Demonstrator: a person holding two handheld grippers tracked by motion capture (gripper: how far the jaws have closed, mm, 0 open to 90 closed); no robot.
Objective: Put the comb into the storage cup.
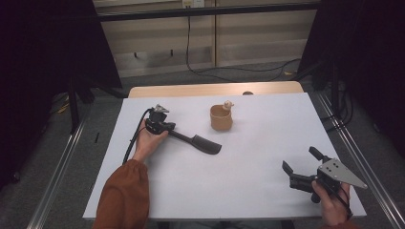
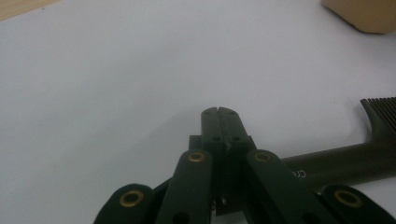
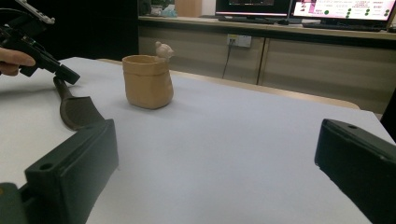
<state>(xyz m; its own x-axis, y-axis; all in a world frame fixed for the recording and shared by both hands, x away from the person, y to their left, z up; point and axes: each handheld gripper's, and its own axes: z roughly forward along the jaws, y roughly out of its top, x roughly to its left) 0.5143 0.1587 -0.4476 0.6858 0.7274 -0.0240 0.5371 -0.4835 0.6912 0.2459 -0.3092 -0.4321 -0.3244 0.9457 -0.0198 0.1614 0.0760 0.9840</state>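
Observation:
A black comb (image 1: 200, 141) lies flat on the white sheet, left of centre, with its broad toothed end toward the middle. My left gripper (image 1: 171, 127) rests at the comb's handle end in a hand with a rust sleeve. Its jaws are shut, tips pressed together (image 2: 218, 112) with nothing between them. The comb handle (image 2: 345, 158) runs off to the right beside and below them. A tan pot (image 1: 221, 119) with a small bear figure on its rim stands upright behind the comb. My right gripper (image 1: 299, 159) sits near the front right, open wide (image 3: 217, 135) and facing the pot (image 3: 148, 81).
The white sheet (image 1: 248, 181) covers the table, with a strip of wood (image 1: 215, 89) showing along the far edge. Metal rails (image 1: 62, 176) run down both sides. Cables lie on the floor behind the table. A counter with monitors (image 3: 341, 9) stands beyond it.

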